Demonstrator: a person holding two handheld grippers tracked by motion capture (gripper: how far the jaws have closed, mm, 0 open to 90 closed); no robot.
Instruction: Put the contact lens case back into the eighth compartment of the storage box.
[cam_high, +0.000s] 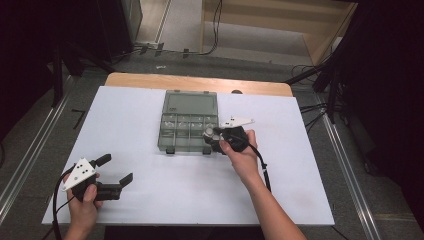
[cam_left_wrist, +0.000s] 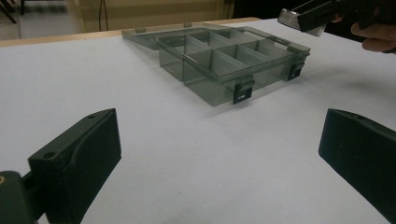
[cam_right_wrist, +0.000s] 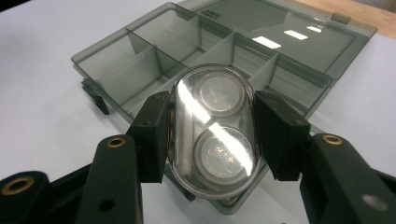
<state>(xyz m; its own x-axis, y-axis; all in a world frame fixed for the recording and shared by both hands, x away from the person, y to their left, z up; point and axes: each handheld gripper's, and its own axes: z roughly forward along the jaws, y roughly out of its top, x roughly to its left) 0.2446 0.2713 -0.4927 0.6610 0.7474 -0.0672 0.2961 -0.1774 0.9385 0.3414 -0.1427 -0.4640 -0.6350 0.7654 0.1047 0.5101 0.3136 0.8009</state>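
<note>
1. A white worktop (cam_high: 150, 190) carries a smoky grey, see-through compartment box (cam_high: 188, 131) near the middle of its far edge. The box lies open, its lid (cam_high: 191, 104) folded flat towards that far edge.

2. The box's tray is split by thin walls into two rows of small compartments. Two black latches hang on its near wall.

3. The right claw (cam_high: 216, 136), held in the person's right hand (cam_high: 243, 156), hovers over the near right corner of the box. It is clenched on a clear oval blister pack (cam_right_wrist: 215, 133), one black jaw pressing each long side.

4. In the right gripper view, the blister pack holds two round silver button cells (cam_right_wrist: 219, 95), one above the other. It hangs above the compartments at that corner of the tray; whether it touches the box cannot be told.

5. The left claw (cam_high: 116, 169), held in the person's left hand (cam_high: 85, 197), sits near the worktop's near left corner, well apart from the box. Its jaws stand wide, released, with nothing between them, and they point towards the box.

6. A black cable (cam_high: 263, 167) trails from the right claw along the forearm.
</note>
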